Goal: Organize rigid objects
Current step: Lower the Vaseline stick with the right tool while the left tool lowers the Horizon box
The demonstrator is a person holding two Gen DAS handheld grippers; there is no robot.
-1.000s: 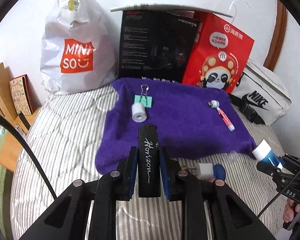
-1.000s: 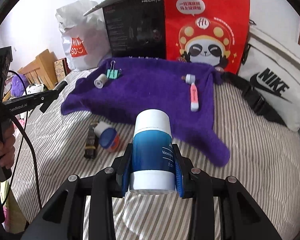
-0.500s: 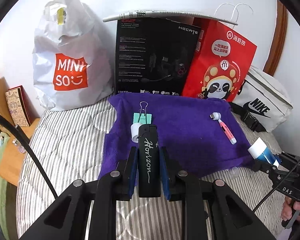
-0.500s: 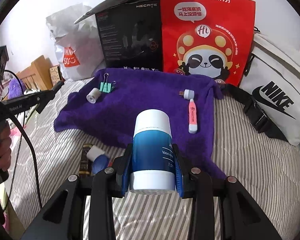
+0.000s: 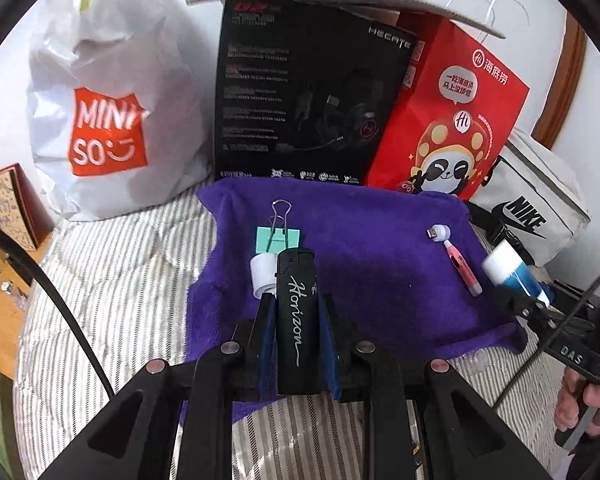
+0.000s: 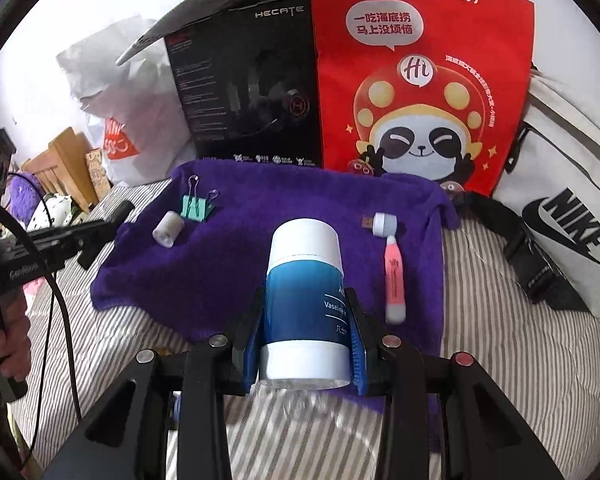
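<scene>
Black lighter (image 5: pixel 297 312) pinched in left tool (image 5: pixel 296 320) (Vaseline jar (image 6: pixel 305 300) likewise, right tool (image 6: pixel 306 320)).

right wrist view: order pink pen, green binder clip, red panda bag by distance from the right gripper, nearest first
From the right gripper:
1. Pink pen, on the purple towel, just right of it.
2. Green binder clip, far-left of towel.
3. Red panda bag, standing behind the towel.

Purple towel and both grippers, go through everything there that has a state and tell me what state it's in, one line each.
left gripper: shut on the black lighter, held above the towel
right gripper: shut on the blue bottle, cap on
purple towel: spread flat on the striped bed
binder clip: lying on the towel, handles up
white roll: lying on its side
pink tube: lying flat on the towel
white cap: apart from the tube
</scene>
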